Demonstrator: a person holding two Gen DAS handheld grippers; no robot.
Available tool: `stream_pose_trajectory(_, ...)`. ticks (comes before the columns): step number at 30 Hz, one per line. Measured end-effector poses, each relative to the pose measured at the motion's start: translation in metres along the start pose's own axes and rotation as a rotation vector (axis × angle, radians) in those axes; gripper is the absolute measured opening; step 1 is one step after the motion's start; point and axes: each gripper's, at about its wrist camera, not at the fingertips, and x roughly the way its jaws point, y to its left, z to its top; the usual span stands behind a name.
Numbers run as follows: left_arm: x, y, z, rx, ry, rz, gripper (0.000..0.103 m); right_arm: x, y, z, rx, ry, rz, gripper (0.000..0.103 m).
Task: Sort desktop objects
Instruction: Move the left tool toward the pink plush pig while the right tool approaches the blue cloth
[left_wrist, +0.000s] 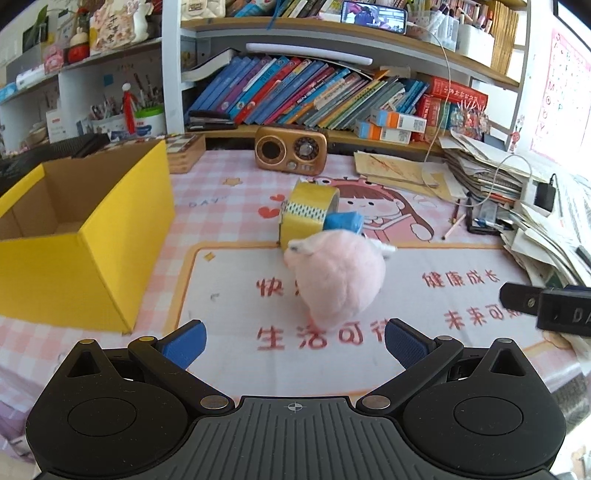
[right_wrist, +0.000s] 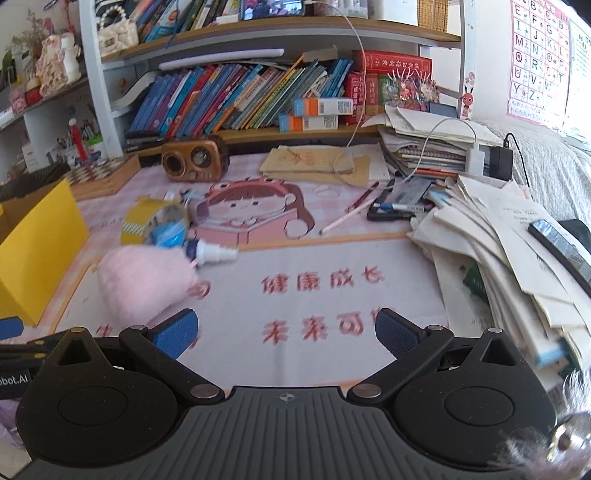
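Note:
A pink plush toy (left_wrist: 338, 278) lies on the printed desk mat, just ahead of my open left gripper (left_wrist: 295, 341), whose blue pads (left_wrist: 186, 343) hold nothing. Behind the toy stands a yellow tape roll (left_wrist: 308, 212) with a blue tape roll (left_wrist: 343, 221) leaning on it and a white-tipped bottle (left_wrist: 384, 249) beside it. In the right wrist view the plush toy (right_wrist: 146, 284) is at the left, with the yellow tape roll (right_wrist: 147, 219), the blue tape roll (right_wrist: 168, 232) and the bottle (right_wrist: 212, 253) behind it. My right gripper (right_wrist: 286, 334) is open over bare mat.
An open yellow cardboard box (left_wrist: 92, 236) stands at the left. A brown retro radio (left_wrist: 291, 149) sits at the back under a bookshelf. Stacked papers (right_wrist: 509, 236), pencils (right_wrist: 351, 218) and a pencil case (right_wrist: 402, 203) crowd the right side. The right gripper's body (left_wrist: 546, 306) shows at the right edge.

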Motion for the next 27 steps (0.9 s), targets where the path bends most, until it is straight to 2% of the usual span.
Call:
stream_pose_trajectory(6,0.021,-0.014,0.012,-0.008,0.007,0.024,0.103,0.018,-0.013,0.018,0.006,-0.015,0.021,0.103)
stream_pose_trajectory(17,0.063,-0.041,0.029,0.055,-0.008,0.011,0.102,0.039,-0.028,0.031,0.007,-0.002,0.033,0.103)
stream_pose_trajectory(27,0.086,-0.05,0.031,0.067,0.008,0.03,0.087,0.046,-0.035,0.029,0.009,0.022,0.026,0.103)
